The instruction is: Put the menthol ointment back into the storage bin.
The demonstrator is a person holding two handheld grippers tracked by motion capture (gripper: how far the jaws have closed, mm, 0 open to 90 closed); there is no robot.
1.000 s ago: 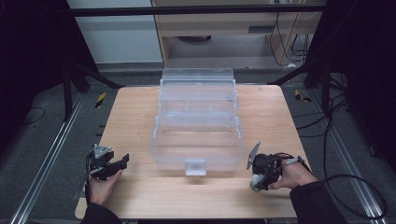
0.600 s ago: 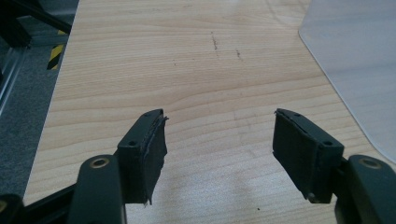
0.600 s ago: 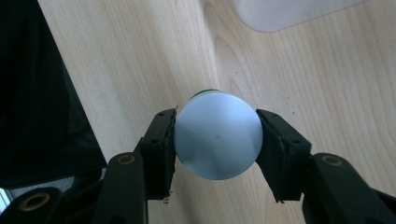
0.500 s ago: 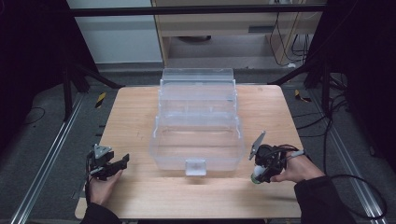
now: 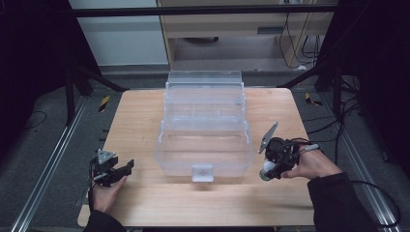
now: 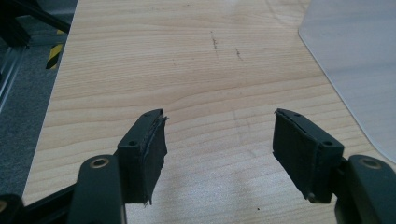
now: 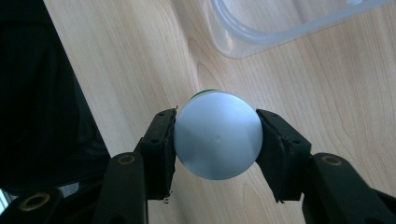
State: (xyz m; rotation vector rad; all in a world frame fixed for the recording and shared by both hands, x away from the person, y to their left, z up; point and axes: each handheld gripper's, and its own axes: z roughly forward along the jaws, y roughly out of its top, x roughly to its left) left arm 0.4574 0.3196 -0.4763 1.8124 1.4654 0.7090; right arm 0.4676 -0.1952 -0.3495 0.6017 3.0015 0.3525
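Clamping a round white-capped bottle [image 7: 218, 135] between both pads, your right gripper [image 5: 270, 166] sits at the lower right of the high view, just beside the clear plastic box [image 5: 205, 126]; your left gripper [image 6: 219, 149], lower left, stands open over bare wooden table [image 6: 187, 60].

Bright, evenly lit tabletop [image 5: 145, 111], dark surroundings, slightly soft high view.

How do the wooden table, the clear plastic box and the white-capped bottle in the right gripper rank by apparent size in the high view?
1. Wooden table, largest.
2. Clear plastic box, covering the table's middle.
3. White-capped bottle, smallest by far; the right gripper and hand hide part of it, so its full size is unsure.
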